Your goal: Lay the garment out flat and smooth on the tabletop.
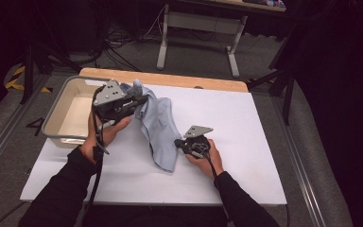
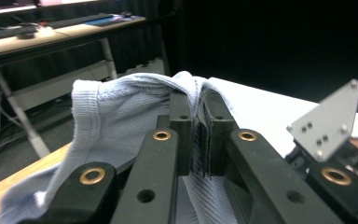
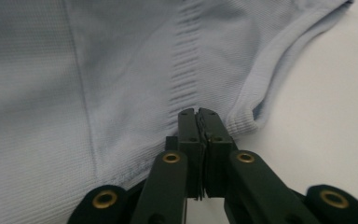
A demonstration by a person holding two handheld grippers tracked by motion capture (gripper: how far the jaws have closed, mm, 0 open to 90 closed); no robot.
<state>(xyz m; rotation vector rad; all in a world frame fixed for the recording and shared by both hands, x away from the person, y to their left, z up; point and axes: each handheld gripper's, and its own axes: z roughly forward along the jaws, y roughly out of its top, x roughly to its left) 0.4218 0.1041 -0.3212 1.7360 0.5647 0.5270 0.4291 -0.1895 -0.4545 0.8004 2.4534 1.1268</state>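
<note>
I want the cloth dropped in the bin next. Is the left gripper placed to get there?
Probably yes: the left gripper, shut on the light blue cloth, hangs just beside the beige bin, with nothing between them.

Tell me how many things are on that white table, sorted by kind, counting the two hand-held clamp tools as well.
Light blue garment: 1
Beige bin at the table's left edge: 1
Hand-held grippers: 2, the left gripper and the right gripper, each shut on the garment
Total: 4
</note>
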